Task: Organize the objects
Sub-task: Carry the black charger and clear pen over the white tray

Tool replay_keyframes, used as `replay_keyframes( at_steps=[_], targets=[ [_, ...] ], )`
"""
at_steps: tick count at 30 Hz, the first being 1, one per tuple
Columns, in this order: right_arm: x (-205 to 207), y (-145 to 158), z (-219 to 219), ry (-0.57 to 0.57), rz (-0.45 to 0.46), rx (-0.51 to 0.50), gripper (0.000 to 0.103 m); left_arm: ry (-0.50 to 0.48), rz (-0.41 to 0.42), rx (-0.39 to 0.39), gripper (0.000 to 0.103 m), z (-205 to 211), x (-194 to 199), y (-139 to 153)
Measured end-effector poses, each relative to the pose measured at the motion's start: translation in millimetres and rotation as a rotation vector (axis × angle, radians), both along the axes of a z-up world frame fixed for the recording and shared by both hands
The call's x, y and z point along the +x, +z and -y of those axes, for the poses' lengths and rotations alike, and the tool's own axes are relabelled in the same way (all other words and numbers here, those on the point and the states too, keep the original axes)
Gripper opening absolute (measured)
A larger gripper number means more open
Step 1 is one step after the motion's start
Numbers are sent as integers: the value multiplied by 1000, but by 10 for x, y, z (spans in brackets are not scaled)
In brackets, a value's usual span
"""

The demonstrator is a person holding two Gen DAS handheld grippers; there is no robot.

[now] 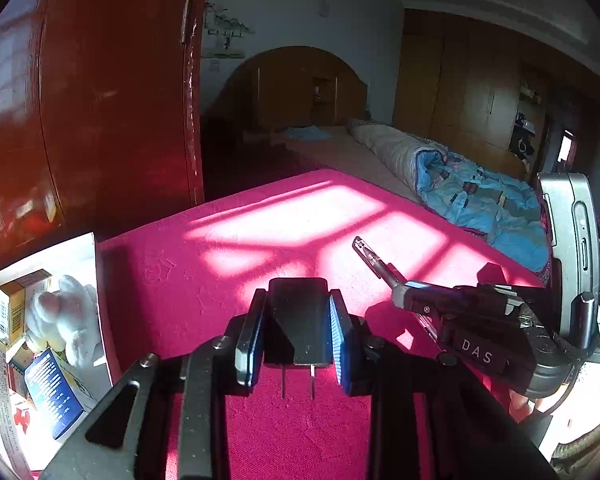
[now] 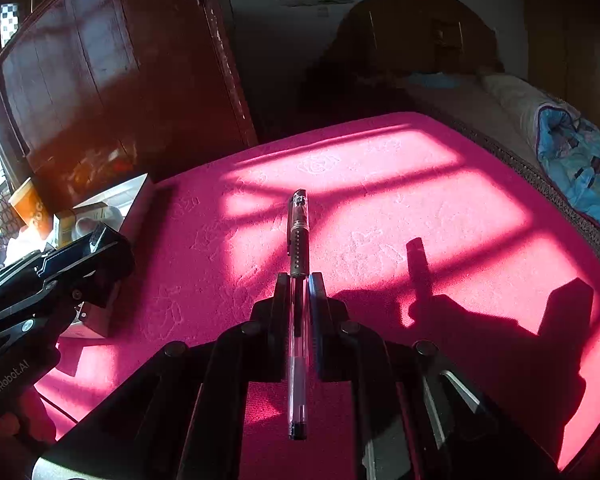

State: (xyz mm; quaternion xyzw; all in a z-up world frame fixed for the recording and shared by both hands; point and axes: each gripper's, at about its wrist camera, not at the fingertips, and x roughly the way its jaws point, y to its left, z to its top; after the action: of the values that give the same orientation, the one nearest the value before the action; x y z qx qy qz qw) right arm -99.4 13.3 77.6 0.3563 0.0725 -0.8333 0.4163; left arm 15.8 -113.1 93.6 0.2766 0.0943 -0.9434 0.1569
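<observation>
Table (image 2: 380, 208) under a pink cloth, sunlit with window-bar shadows; the surface is bare from the white box to its far and right edges. Far edge drops to dark floor. A bed (image 1: 340, 152) with a blue quilt (image 1: 488, 204) runs along the right edge. A red-brown cabinet (image 1: 100, 100) stands behind the white box.

Left gripper (image 1: 300, 320): fingers clamped on a black plug adapter (image 1: 298, 312), 2 prongs pointing back toward the camera, held above the cloth just right of the white box.

Right gripper (image 2: 299, 292): fingers narrow, pinching a clear gel pen (image 2: 298, 320) mid-barrel, capped end pointing forward, held over the cloth well right of the white box.

White box (image 1: 88, 264), open, at the table's left edge: holds cotton balls (image 1: 64, 312), a yellow-brown carton (image 1: 16, 300) and a blue packet (image 1: 54, 392).
</observation>
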Motion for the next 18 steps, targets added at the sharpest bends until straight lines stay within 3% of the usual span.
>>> replay_keyframes(
  at_steps=[18],
  targets=[
    [336, 134, 242, 75, -35, 11, 8, 81, -76, 23, 29, 147, 460, 171]
  ],
)
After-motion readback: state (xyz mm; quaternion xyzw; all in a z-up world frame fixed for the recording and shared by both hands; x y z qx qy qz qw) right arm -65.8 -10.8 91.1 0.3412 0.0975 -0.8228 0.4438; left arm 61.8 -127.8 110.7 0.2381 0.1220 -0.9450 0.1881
